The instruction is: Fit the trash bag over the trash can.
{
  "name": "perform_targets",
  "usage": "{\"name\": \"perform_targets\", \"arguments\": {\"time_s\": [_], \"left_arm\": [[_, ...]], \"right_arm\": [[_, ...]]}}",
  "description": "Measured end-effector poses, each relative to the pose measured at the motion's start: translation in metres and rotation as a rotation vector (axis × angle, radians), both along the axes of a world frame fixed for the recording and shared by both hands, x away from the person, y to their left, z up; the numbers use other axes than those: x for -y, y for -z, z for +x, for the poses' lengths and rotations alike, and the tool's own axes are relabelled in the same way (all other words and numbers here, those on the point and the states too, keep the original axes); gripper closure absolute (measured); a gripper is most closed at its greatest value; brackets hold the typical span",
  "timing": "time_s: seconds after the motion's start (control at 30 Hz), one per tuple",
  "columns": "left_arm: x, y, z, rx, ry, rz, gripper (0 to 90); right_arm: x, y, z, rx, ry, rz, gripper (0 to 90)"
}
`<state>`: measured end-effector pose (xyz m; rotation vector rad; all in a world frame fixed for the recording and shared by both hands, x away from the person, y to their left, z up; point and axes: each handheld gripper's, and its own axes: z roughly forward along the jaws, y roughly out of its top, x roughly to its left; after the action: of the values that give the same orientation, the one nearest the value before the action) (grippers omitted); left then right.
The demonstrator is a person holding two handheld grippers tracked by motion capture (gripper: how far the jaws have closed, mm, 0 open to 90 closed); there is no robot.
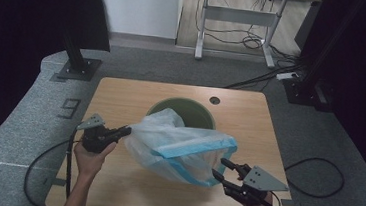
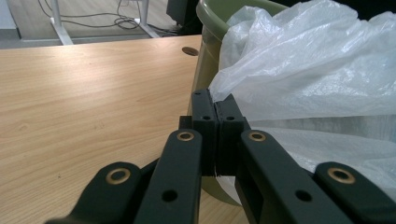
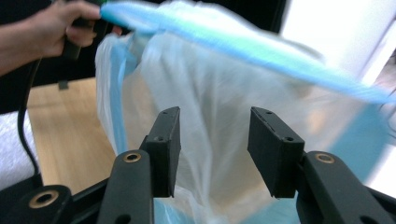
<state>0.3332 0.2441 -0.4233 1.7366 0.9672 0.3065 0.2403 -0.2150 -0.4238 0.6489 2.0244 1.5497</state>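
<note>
Item: clear plastic bag (image 1: 180,145) with blue rim band, held up over the wooden surface (image 1: 121,97), part of it lying in the mouth of the green bin (image 1: 198,112) behind.

Left claw (image 1: 127,131): jaws together, clamped on a fold of the bag at its left edge, just beside the bin wall. Judged purpose: anchoring one side so the mouth can be spread.

Right claw (image 1: 219,169): jaws apart, at the bag's lower right corner with the blue band close in front; nothing gripped. Judged purpose: lining up to take the opposite rim.

Status: bag not yet fitted over the bin rim; lining appears to be the work in hand.
</note>
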Motion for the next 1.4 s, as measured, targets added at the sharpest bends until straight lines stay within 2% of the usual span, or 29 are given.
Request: {"name": "perform_targets", "arguments": {"time_s": [0.23,0.43,0.57,0.63,0.7,0.77,0.83,0.97,1.13,1.27,1.4], "left_arm": [[-0.001,-0.003,-0.001,0.005,-0.002,-0.001,88.7],[-0.004,-0.005,0.001,-0.002,-0.013,-0.012,88.4],[-0.003,-0.007,0.002,0.001,-0.01,-0.009,88.5],[-0.002,-0.008,0.002,0.003,-0.01,-0.009,88.4],[-0.002,-0.009,0.003,0.002,-0.014,-0.01,88.5],[-0.003,-0.01,0.006,0.001,-0.016,-0.004,88.5],[-0.004,-0.012,0.009,-0.001,-0.019,0.0,88.5],[-0.004,-0.018,0.016,0.001,-0.025,0.009,88.6],[-0.004,-0.024,0.028,0.003,-0.034,0.017,88.5],[-0.004,-0.027,0.036,0.004,-0.04,0.0,88.5],[-0.004,-0.029,0.044,0.003,-0.05,-0.02,88.5]], "right_arm": [[0.016,-0.01,0.014,0.036,0.091,-0.014,49.2],[0.028,-0.012,0.029,0.033,0.169,-0.019,45.6],[0.028,-0.014,0.039,0.037,0.176,-0.039,45.4],[0.023,-0.015,0.045,0.043,0.163,-0.06,50.5],[0.019,-0.016,0.052,0.034,0.14,-0.062,63.7],[0.017,-0.019,0.06,0.031,0.129,-0.054,81.6],[0.016,-0.021,0.069,0.023,0.135,-0.042,88.5],[0.018,-0.025,0.091,-0.005,0.162,-0.023,88.6],[0.014,-0.033,0.119,-0.015,0.207,-0.011,88.6],[0.006,-0.037,0.138,-0.019,0.228,-0.016,88.6],[-0.001,-0.033,0.155,-0.03,0.235,-0.011,88.6]]}}
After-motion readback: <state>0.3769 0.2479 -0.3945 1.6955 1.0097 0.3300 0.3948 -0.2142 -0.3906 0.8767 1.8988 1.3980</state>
